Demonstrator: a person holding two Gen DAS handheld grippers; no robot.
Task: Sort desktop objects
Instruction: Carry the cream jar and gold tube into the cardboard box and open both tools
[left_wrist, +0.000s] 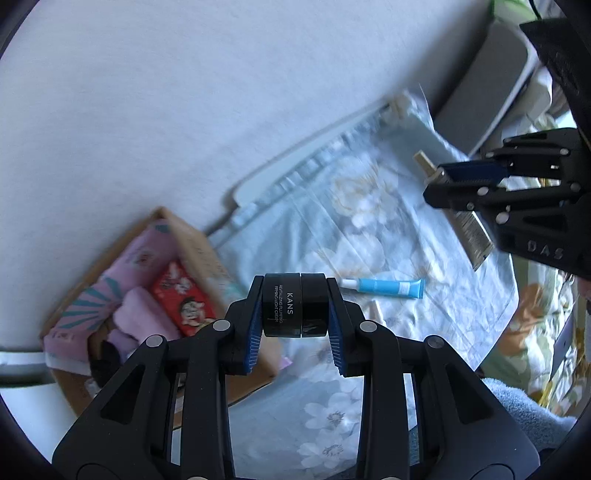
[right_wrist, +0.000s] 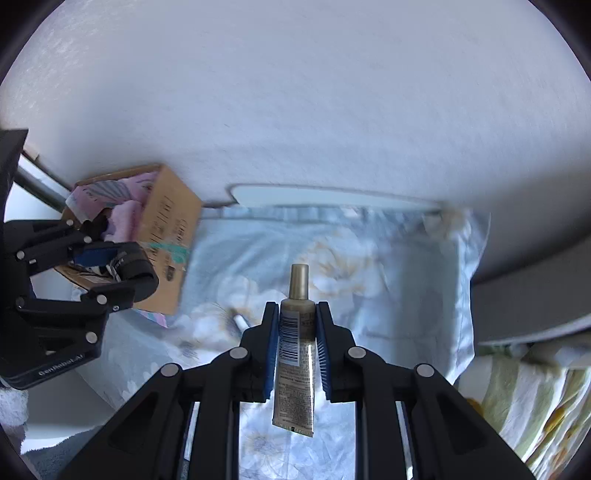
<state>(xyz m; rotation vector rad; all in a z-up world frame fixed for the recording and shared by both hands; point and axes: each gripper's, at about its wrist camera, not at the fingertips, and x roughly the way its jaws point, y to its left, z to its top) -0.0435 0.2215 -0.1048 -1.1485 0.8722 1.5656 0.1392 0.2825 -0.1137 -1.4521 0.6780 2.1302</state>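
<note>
Pinching a black jar between its blue pads, the left gripper holds it in the air above a floral cloth. White lettering on the jar reads KANS. Left of the jar sits a cardboard box against a white wall, with pink fabric and a red packet inside. A blue tube lies flat on the cloth, just right of the jar. The right gripper has its fingers pressed on a gold tube, cap pointing away from the camera, flat crimped end hanging toward it, also lifted clear of the cloth. A white tray lies along the wall at the cloth's far edge.
</note>
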